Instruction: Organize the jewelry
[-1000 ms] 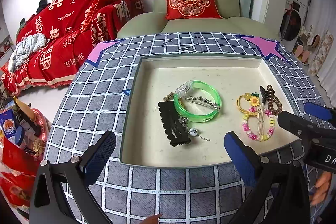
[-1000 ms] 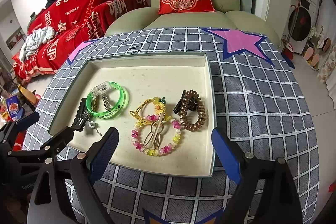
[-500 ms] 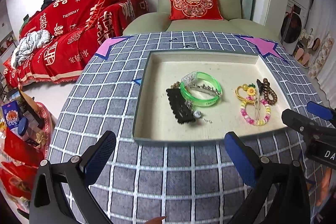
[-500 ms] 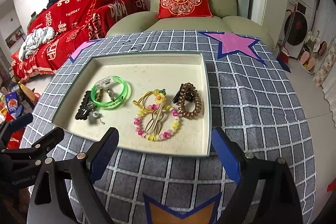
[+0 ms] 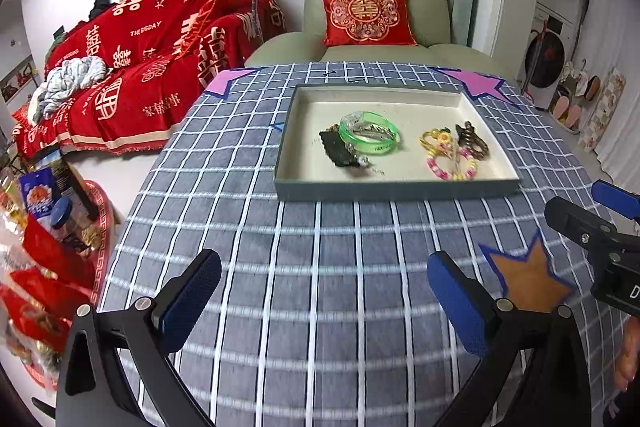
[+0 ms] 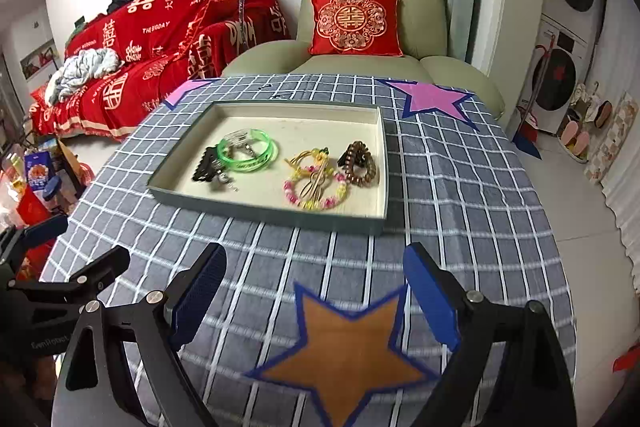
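A shallow grey-green tray [image 5: 396, 190] [image 6: 264, 213] lies on the checked tablecloth. Inside it are a green bangle [image 5: 370, 133] [image 6: 248, 153], a black hair clip [image 5: 338, 151] [image 6: 204, 165], a pink and yellow bead bracelet [image 5: 452, 167] [image 6: 316, 193] with a gold hairpin across it, a yellow flower hair tie [image 5: 436, 139], and a brown coil hair tie [image 5: 474, 141] [image 6: 360, 165]. My left gripper [image 5: 324, 303] hovers open over the cloth, well short of the tray. My right gripper [image 6: 316, 299] is open too, above an orange star patch [image 6: 348, 351]. Neither holds anything.
The round table carries pink star patches [image 6: 432, 99] [image 5: 230, 83] at its far corners. A green armchair [image 6: 372, 11] with a red cushion stands behind it, a red-covered sofa [image 5: 132, 59] to the left. Bags and boxes [image 5: 44, 227] crowd the floor at left. White appliances [image 6: 560, 27] line the right wall.
Both grippers have drawn back from the tray and risen a little; the tray now sits far ahead instead of under the fingers. The jaws stay equally wide. The jewelry has not moved.
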`<move>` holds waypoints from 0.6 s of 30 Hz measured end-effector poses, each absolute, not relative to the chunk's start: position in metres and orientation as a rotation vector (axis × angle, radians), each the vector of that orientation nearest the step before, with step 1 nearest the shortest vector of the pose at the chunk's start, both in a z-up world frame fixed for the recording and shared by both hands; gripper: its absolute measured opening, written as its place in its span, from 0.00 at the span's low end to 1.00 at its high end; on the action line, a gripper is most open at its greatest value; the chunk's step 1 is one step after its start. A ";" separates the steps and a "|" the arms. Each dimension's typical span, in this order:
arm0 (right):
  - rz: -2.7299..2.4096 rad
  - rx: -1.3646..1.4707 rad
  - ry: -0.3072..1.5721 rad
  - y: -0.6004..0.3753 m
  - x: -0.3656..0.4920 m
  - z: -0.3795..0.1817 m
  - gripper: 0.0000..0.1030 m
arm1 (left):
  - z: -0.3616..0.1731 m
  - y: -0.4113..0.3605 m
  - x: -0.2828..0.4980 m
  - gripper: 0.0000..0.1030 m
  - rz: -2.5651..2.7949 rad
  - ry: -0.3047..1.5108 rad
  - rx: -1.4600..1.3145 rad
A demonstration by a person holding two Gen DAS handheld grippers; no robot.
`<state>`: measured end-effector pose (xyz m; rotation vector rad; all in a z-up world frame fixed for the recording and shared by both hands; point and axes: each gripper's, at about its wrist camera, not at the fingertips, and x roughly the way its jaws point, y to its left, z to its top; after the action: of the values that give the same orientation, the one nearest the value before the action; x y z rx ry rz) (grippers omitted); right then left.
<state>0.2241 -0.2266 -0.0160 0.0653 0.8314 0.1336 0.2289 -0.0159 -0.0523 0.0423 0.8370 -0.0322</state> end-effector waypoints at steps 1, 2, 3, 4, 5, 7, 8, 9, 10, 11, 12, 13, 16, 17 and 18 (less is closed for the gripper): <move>0.132 0.066 0.829 -0.226 0.217 -0.014 0.89 | -0.051 -0.016 0.222 1.00 -0.034 0.833 0.041; 0.131 0.066 0.826 -0.225 0.210 -0.013 0.89 | -0.050 -0.015 0.214 1.00 -0.033 0.828 0.042; 0.130 0.064 0.823 -0.225 0.203 -0.012 0.89 | -0.048 -0.015 0.205 1.00 -0.031 0.821 0.045; 0.127 0.063 0.820 -0.224 0.195 -0.011 0.89 | -0.047 -0.015 0.200 1.00 -0.027 0.815 0.048; 0.122 0.062 0.819 -0.224 0.187 -0.010 0.89 | -0.045 -0.015 0.191 1.00 -0.021 0.805 0.055; 0.116 0.067 0.816 -0.224 0.175 -0.008 0.89 | -0.042 -0.015 0.179 1.00 -0.017 0.788 0.061; 0.115 0.073 0.814 -0.225 0.167 -0.008 0.89 | -0.039 -0.016 0.171 1.00 -0.020 0.780 0.064; 0.113 0.077 0.813 -0.225 0.162 -0.007 0.89 | -0.037 -0.017 0.165 1.00 -0.021 0.773 0.069; 0.108 0.081 0.810 -0.226 0.156 -0.007 0.89 | -0.035 -0.017 0.159 1.00 -0.018 0.764 0.074; 0.102 0.084 0.806 -0.227 0.150 -0.006 0.89 | -0.034 -0.018 0.154 1.00 -0.015 0.755 0.079; 0.095 0.085 0.804 -0.228 0.145 -0.005 0.89 | -0.032 -0.019 0.148 1.00 -0.013 0.745 0.083; 0.088 0.086 0.801 -0.229 0.140 -0.004 0.89 | -0.031 -0.019 0.143 1.00 -0.013 0.738 0.087; 0.067 0.084 0.791 -0.230 0.124 -0.002 0.89 | -0.028 -0.022 0.129 1.00 -0.014 0.721 0.095; 0.059 0.083 0.788 -0.230 0.118 -0.002 0.89 | -0.028 -0.022 0.125 1.00 -0.015 0.718 0.096; 0.053 0.083 0.784 -0.230 0.113 -0.001 0.89 | -0.027 -0.023 0.121 1.00 -0.018 0.716 0.093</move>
<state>0.1128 -0.2301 -0.0008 0.0826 0.7841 0.0531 0.1207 -0.0233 -0.0269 0.0931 0.7156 -0.0185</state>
